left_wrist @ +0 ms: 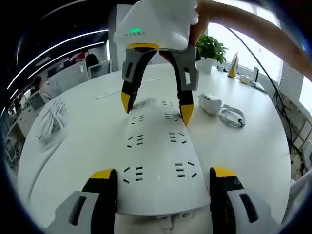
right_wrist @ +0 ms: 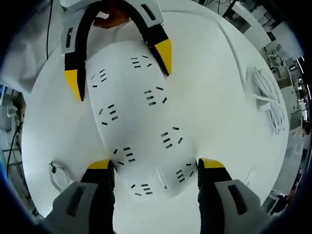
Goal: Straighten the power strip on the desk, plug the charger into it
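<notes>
stage: straightening, both ends straddled; plugging left | left hand-held gripper (left_wrist: 158,176) spreading wide around near end of power strip (left_wrist: 158,156); right hand-held gripper (right_wrist: 156,165) spreading wide at opposite end | strip lying flat mid tabletop (left_wrist: 83,161) | charger (left_wrist: 210,103) sitting unplugged beside it | count: 1 strip; 1 charger; 2 grippers

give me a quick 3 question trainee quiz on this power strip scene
1. True or false: the power strip already has a plug in one of its sockets.
2. What lies next to the charger? A) its coiled cable B) a mug C) a book
3. Fill in: each gripper, left and right, has its jaws astride one ____ of the strip.

Key: 1 false; 2 A; 3 end
</notes>
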The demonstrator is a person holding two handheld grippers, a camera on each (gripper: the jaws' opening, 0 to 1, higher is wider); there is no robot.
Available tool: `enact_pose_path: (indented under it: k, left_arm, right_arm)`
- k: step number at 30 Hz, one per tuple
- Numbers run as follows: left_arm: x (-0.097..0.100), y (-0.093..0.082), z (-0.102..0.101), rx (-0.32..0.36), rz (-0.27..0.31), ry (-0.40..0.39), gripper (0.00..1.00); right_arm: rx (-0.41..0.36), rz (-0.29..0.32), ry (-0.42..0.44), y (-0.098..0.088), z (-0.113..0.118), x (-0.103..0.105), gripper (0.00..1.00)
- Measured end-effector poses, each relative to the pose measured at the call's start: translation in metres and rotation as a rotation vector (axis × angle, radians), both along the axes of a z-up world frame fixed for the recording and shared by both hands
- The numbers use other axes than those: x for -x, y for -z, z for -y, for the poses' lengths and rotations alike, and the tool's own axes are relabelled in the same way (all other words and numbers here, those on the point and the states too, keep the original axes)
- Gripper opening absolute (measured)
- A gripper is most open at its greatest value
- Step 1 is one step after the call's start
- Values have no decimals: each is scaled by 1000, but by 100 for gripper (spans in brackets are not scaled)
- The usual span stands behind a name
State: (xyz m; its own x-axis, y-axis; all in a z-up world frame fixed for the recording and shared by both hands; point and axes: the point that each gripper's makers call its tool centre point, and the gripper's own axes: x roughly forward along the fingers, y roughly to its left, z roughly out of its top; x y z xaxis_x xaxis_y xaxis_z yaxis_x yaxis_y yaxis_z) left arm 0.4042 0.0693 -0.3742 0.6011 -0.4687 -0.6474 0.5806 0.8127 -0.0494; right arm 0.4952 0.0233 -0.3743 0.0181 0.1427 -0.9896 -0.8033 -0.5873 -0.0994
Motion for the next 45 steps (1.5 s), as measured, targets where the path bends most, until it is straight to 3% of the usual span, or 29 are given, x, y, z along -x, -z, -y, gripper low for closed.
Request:
enact_pose_path:
  k: [5,33,36,40,45]
  left_arm:
    - [0,0,0,-1,0,14,78]
    - [12,2,6,-15,-7,247,77]
    - [13,2,6,-13,-3,265,77]
    - [13,1,7,-18,-11,274,77]
    - [13,1,7,-19,-12,278,77]
  right_arm:
    - [6,1,17,0,2,1,68]
    - [46,20,320,1,34,35,67]
    - [47,34,294,0,34,40,66]
    - [31,8,202,0,34,40,64]
    - [45,-6,152,1,36,38,63]
